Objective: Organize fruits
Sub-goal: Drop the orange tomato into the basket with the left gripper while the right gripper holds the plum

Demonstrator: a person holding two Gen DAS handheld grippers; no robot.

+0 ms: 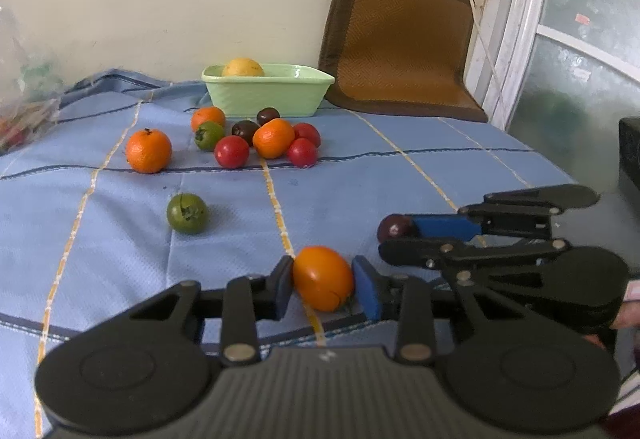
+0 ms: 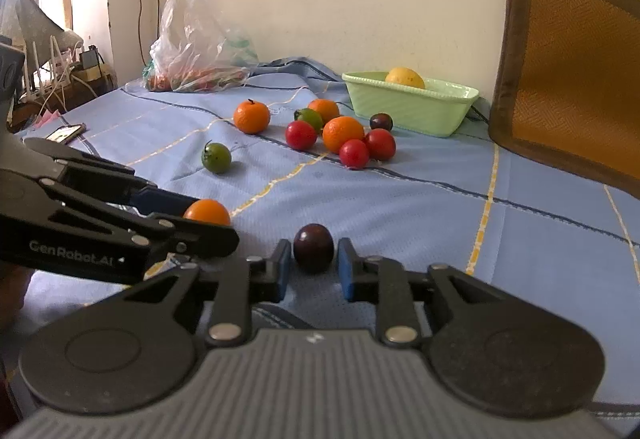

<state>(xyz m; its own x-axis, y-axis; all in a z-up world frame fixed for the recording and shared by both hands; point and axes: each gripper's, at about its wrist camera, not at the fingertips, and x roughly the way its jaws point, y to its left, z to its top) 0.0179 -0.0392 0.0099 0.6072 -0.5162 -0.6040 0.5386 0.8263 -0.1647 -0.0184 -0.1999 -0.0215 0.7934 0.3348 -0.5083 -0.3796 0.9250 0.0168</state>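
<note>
Orange oval tomato-like fruit (image 1: 323, 277) sits between the blue pads of the left gripper (image 1: 322, 285), at 6 o'clock in the left wrist view; one pad touches it, the other is just beside, so jaws are spread around it, not clamped, likely lined up for a pick

Right gripper (image 2: 312, 271) likewise brackets a dark purple round plum (image 2: 313, 247), gaps both sides, jaws parted; both fruits rest on the light blue checked cloth (image 2: 400, 207)

Each claw apparently takes one fruit at a time to carry to the far dish

Further out, a green tomato (image 1: 187, 213) alone at 10 o'clock, then a cluster of orange, red, green and dark fruits (image 1: 260, 137) at 12 o'clock, a lone mandarin (image 1: 148, 151) to their left

Farthest, the pale green rectangular dish (image 1: 268, 91) by the wall holds one yellow fruit (image 1: 243, 67), probably the sorting target; brown woven mat (image 1: 400, 39) leans at 1 o'clock
</note>
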